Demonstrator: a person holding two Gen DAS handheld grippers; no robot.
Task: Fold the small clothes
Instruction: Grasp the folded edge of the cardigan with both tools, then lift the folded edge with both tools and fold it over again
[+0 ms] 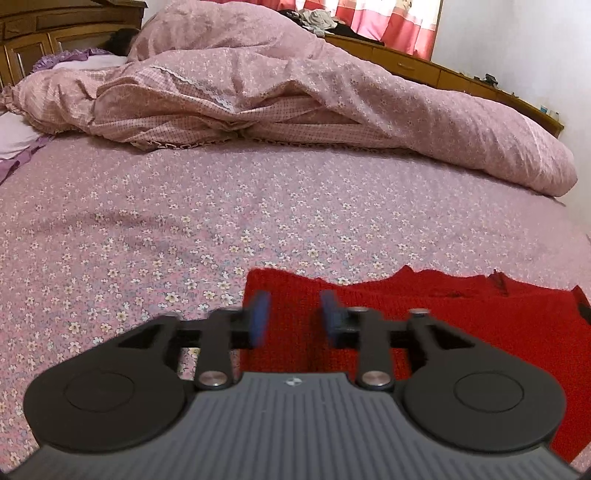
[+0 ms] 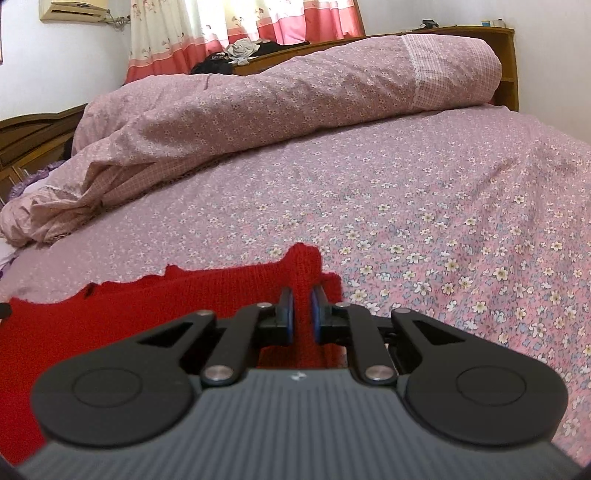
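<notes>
Pink flowered bedding covers one wide bed (image 1: 184,229), and one rumpled quilt (image 1: 332,96) of matching print is heaped along its far side. Behind it, red-and-cream curtains (image 2: 229,29) are seen against a white wall, with a small pile of dark and grey clothes (image 2: 243,51) left on the wooden ledge below them. One air conditioner (image 2: 74,9) is mounted high on the wall.

One red knitted garment (image 1: 443,325) is spread flat on the sheet at the near edge of the bed, and both grippers are placed over it. The left gripper (image 1: 295,317) is seen at the garment's left border with its blue pads parted by a moderate gap; the pads are blurred and nothing is pinched between them. The right gripper (image 2: 302,314) is at the garment's right border, its two pads drawn almost together on a raised fold of the red knit (image 2: 303,266), which is held up between them.
</notes>
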